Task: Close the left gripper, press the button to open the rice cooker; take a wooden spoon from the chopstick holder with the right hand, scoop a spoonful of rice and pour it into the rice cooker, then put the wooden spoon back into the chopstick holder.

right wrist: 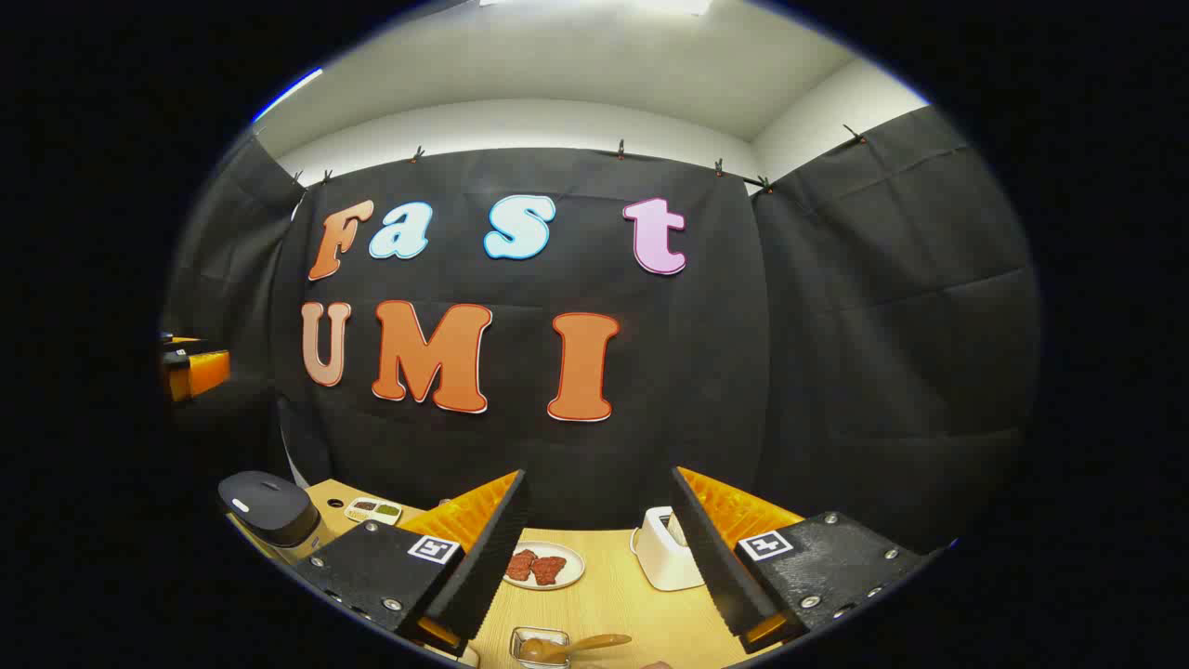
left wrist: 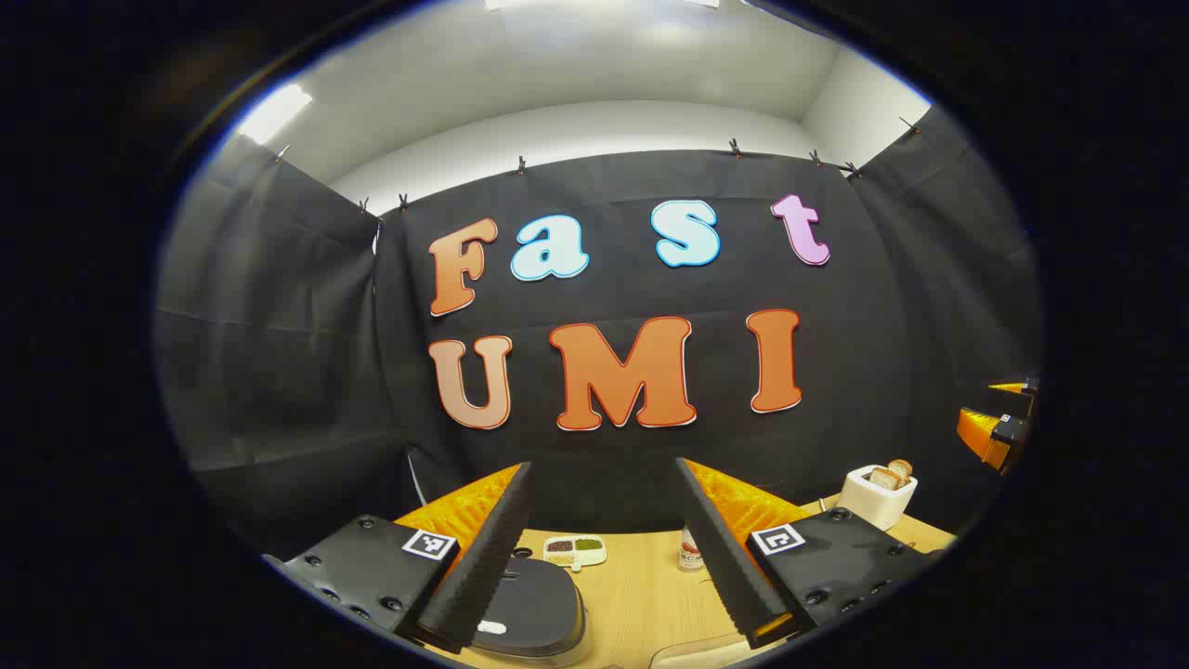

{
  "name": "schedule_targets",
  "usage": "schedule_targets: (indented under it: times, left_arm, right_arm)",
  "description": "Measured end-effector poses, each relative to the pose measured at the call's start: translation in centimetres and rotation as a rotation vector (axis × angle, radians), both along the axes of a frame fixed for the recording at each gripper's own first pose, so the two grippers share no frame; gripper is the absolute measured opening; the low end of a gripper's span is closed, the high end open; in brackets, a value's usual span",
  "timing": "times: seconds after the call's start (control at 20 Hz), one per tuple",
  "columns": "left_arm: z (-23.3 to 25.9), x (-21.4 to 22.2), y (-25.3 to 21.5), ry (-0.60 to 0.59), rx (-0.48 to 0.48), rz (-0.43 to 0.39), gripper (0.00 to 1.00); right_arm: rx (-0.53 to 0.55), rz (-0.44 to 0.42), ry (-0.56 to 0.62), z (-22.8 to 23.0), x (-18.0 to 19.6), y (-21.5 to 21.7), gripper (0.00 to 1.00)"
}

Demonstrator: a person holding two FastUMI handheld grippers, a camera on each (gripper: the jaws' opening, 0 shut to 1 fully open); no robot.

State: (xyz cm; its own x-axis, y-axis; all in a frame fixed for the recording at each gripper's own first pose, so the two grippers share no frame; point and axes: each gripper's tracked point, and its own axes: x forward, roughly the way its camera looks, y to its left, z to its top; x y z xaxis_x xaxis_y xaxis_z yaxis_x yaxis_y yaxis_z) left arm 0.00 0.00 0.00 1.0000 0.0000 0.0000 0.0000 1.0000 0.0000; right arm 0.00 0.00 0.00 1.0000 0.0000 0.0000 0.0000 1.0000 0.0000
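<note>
Left gripper (left wrist: 604, 548) hangs over the wooden table (left wrist: 641, 585), fingers spread wide, nothing between them. At seven o'clock beneath it sits the dark, rounded rice cooker (left wrist: 534, 604), lid down. Right gripper (right wrist: 599, 553) is spread too, gripping nothing. At six o'clock, a wooden spoon (right wrist: 581, 643) lies in a small clear container (right wrist: 537, 644). Farther off, a white plate of red pieces (right wrist: 544, 565), then a white toaster (right wrist: 664, 553) at one o'clock.

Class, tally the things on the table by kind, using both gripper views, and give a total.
Rice cooker: 1
Toaster: 1
Divided dish: 1
Plate: 1
Wooden spoon: 1
Small container: 1
Bottle: 1
Total: 7
</note>
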Motion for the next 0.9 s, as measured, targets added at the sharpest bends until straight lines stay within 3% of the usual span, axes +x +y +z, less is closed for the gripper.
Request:
schedule_targets:
  times: [0.4, 0.45, 0.55, 0.65, 0.9]
  left_arm:
    - [3.4, 0.7, 3.6, -0.026, 0.031, -0.009, 1.00]
    - [3.5, 0.7, 3.7, -0.023, 0.033, -0.016, 0.93]
    - [3.8, 0.9, 4.3, -0.018, 0.059, -0.015, 0.93]
    - [4.5, 0.8, 5.1, -0.027, 0.074, 0.004, 1.00]
    - [4.4, -0.2, 5.8, -0.022, 0.052, 0.024, 0.93]
  right_arm:
    - [-0.014, -0.020, -0.042, 2.5, 0.2, -0.6, 0.94]
    - [-0.017, -0.018, -0.050, 2.9, 0.2, -0.5, 0.94]
    - [-0.024, -0.007, -0.059, 3.4, 0.4, -0.1, 0.94]
    - [-0.029, 0.000, -0.065, 3.7, 0.4, 0.2, 0.97]
    - [-0.028, 0.012, -0.067, 4.0, 0.5, 0.9, 0.90]
